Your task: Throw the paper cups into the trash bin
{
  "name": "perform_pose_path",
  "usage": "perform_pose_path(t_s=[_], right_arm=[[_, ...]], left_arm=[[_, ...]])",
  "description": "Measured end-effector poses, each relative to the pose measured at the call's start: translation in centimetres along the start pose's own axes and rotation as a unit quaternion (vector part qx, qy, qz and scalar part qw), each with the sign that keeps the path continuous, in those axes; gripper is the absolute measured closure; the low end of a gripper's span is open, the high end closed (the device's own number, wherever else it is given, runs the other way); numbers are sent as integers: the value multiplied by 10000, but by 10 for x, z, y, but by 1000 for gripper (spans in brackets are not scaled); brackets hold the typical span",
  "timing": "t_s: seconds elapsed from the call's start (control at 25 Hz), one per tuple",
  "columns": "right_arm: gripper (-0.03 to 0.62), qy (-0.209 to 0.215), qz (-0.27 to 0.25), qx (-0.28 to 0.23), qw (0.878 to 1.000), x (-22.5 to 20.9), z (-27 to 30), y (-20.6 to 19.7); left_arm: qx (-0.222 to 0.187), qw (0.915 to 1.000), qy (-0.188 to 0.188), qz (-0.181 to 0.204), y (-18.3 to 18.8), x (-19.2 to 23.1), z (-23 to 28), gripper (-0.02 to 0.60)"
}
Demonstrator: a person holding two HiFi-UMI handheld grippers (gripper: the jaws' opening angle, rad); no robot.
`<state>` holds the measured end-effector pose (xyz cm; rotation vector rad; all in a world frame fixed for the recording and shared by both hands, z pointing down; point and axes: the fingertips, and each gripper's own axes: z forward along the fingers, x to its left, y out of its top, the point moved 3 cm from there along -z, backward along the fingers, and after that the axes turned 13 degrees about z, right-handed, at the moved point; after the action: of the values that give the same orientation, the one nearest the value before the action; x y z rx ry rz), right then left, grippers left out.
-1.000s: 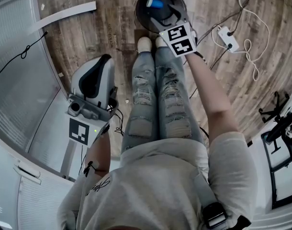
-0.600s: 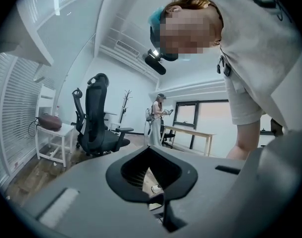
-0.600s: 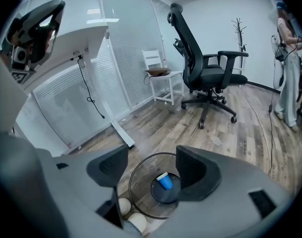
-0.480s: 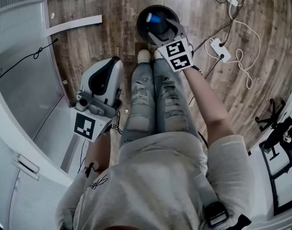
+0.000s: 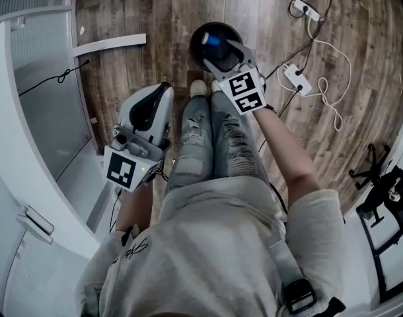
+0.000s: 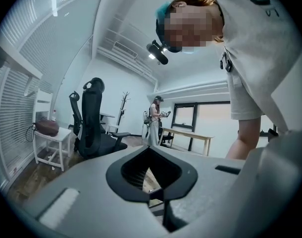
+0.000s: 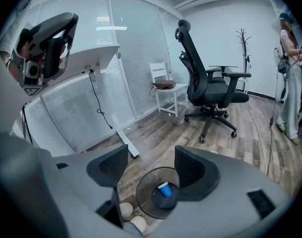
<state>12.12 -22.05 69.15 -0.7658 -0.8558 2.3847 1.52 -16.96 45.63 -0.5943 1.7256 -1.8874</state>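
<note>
A round black mesh trash bin (image 5: 193, 45) stands on the wood floor just past the person's shoes. A blue paper cup (image 5: 211, 41) lies inside it. My right gripper (image 5: 222, 53) hangs over the bin's near side, open and empty. In the right gripper view the bin (image 7: 142, 198) and the cup (image 7: 164, 189) show below and between the spread jaws of the right gripper (image 7: 151, 168). My left gripper (image 5: 150, 107) is held by the left thigh, away from the bin. Tilted upward at the room, the left gripper (image 6: 151, 151) is shut with nothing in it.
A white power strip with looped cables (image 5: 297, 79) lies right of the bin. A white desk frame and glass partition (image 5: 43, 104) run along the left. A black office chair (image 7: 210, 90), a small white table (image 7: 166, 90) and another person (image 7: 289, 83) stand farther off.
The head view has swung, so the bin sits lower in frame. The right gripper stays open over the bin with the cup lying inside. The left gripper has drifted slightly toward the legs.
</note>
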Motion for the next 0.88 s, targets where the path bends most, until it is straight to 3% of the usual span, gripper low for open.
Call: perform_pose_path(t_s=[0.2,0.88], right_arm=[[304,92,-10,-245,9997,15,-29,28],[304,447,-114,-1095,9929,69,-116,126]], left_arm=[[-30,9998,-120,131,19,-4,2,588],[-414,9985,-19,366,86,7,-14,588]])
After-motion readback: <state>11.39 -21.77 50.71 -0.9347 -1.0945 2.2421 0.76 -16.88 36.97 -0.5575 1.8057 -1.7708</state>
